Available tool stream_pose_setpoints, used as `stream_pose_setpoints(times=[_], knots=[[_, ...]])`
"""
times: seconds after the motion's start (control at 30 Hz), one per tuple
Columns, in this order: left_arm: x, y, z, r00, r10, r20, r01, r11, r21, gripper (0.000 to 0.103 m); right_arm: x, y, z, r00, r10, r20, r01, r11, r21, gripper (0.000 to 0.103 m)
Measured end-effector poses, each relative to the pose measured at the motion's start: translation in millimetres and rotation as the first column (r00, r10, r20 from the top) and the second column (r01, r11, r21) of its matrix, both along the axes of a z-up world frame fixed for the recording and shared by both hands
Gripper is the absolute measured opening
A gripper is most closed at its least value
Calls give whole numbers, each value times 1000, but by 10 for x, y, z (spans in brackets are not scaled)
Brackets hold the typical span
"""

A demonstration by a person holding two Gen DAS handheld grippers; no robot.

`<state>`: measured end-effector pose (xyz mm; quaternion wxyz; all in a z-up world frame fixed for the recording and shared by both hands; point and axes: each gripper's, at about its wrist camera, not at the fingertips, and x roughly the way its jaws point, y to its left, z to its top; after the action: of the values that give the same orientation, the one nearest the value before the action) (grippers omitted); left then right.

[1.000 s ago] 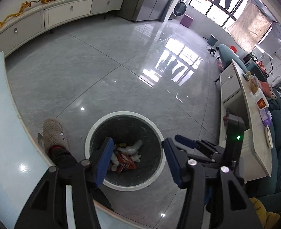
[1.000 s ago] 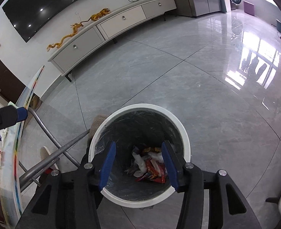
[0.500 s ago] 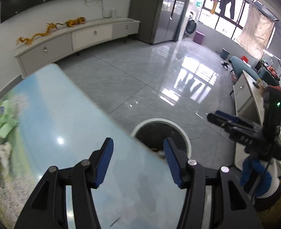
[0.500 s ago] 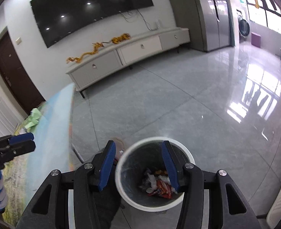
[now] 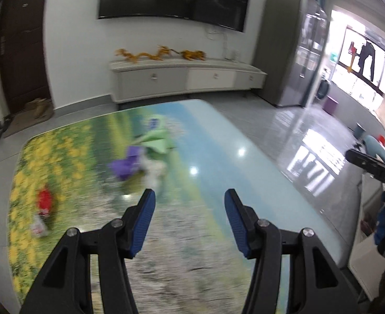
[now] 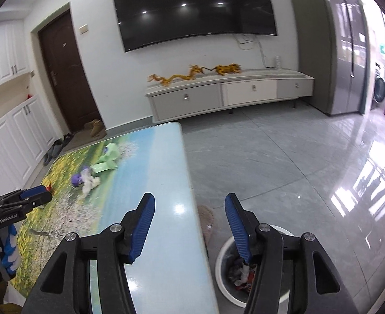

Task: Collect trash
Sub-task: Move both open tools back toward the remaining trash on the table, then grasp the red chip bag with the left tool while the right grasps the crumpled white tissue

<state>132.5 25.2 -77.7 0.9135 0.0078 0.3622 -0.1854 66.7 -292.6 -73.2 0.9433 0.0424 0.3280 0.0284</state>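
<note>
Left gripper (image 6: 34, 195) reads "GenRobot.AI"; right gripper (image 5: 360, 157) reads "DAS".

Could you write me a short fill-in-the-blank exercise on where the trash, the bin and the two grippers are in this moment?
1. The crumpled green, purple and white scraps lie on the ____.
2. The round white-rimmed trash bin stands on the grey ____ beside the landscape-printed table.
3. Between the blue-padded jaws of the left gripper there is ____.
4. The right gripper has jaws that are opening and hold ____.

Missing words: table; floor; nothing; nothing
</note>
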Motion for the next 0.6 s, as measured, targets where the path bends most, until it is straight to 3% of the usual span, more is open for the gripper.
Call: stream_pose_setpoints(times=[0.13, 0.33, 0.47, 0.6], knots=[[147, 594, -186, 991, 137, -8, -137, 990, 19, 54, 245, 409, -68, 995, 90, -33, -91, 996, -15, 56], [358, 1354, -477, 949, 315, -25, -313, 947, 72, 54, 710, 959, -297, 967, 227, -112, -231, 973, -22, 56], [497, 1583, -645, 928, 367, -54, -361, 927, 101, 54, 1065, 1369, -498, 934, 316, -167, -322, 947, -9, 56], [577, 1632, -743, 923, 375, -83, -365, 924, 115, 54, 1402, 1771, -738, 893, 394, -217, -398, 917, 28, 58]])
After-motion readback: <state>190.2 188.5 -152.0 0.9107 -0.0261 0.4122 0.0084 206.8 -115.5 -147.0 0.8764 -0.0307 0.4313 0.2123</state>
